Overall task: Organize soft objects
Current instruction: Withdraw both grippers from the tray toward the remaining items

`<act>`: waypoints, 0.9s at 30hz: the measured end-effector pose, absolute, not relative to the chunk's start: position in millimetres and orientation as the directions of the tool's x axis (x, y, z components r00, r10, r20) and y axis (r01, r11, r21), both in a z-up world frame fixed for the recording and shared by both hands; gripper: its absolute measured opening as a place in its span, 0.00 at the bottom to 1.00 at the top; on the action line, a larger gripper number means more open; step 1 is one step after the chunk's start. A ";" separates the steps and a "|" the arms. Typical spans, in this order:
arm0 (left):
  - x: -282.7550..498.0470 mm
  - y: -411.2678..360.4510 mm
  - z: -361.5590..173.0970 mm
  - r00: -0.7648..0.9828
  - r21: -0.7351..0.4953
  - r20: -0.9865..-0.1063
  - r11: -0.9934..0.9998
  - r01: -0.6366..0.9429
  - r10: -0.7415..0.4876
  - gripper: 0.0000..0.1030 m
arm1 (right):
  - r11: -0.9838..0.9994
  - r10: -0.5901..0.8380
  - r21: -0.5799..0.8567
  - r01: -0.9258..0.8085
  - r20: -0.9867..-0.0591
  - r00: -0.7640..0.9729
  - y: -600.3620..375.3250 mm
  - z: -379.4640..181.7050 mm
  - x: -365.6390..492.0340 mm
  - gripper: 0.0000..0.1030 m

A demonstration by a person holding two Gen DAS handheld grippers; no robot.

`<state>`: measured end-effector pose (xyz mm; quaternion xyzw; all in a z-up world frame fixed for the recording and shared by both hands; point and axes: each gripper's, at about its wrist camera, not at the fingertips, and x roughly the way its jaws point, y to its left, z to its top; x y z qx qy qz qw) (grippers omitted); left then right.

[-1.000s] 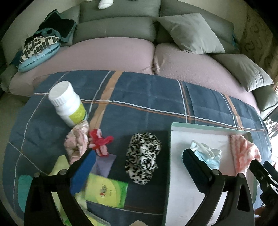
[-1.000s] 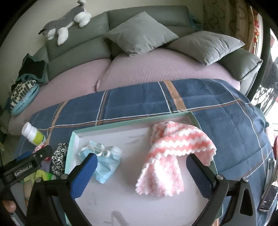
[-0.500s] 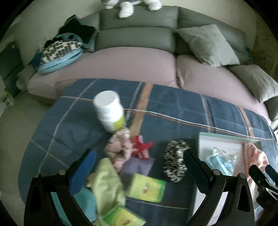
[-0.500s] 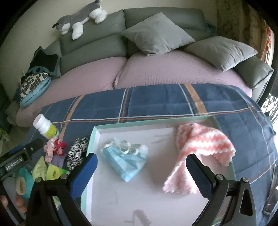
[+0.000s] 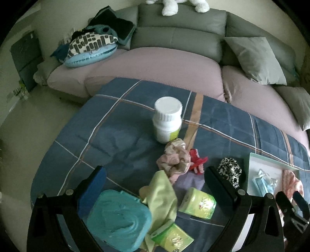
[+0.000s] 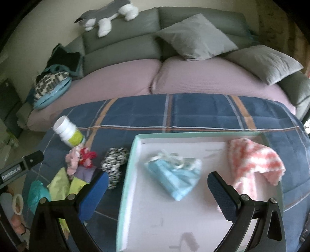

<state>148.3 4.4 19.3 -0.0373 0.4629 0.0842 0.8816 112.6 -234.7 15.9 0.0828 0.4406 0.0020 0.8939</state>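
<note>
My left gripper is open and empty above a pile on the plaid cloth: a pink scrunchie, a red bow, a leopard scrunchie, a light green cloth and a teal soft item. My right gripper is open and empty over the mint-rimmed white tray. The tray holds a blue face mask and a pink-and-white knit cloth. The leopard scrunchie lies just left of the tray.
A white pill bottle stands behind the pile. Green tissue packs lie near the left gripper. A sofa with grey cushions and a plush dog is behind the table. The floor lies to the left.
My left gripper has swung left and back from the tray, so the pile and bottle now sit centred. My right gripper has shifted left and back; the tray contents appear further right.
</note>
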 end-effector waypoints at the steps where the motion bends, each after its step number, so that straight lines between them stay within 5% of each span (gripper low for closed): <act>1: 149.3 7.3 17.1 0.547 0.005 -0.830 0.983 -0.186 0.108 0.98 | 0.987 0.084 0.150 0.058 -0.789 0.609 -229.2 15.0 113.8 1.00; 13: 154.8 35.1 -3.8 0.459 -0.034 -0.887 0.980 -0.195 0.061 0.98 | 0.983 0.179 0.165 -0.074 -0.824 0.537 -178.1 -5.6 126.6 1.00; 27: 187.2 35.7 -13.1 0.324 0.019 -0.946 0.999 0.039 0.005 0.98 | 0.953 0.302 0.282 -0.111 -0.848 0.436 -140.5 -28.3 138.4 0.97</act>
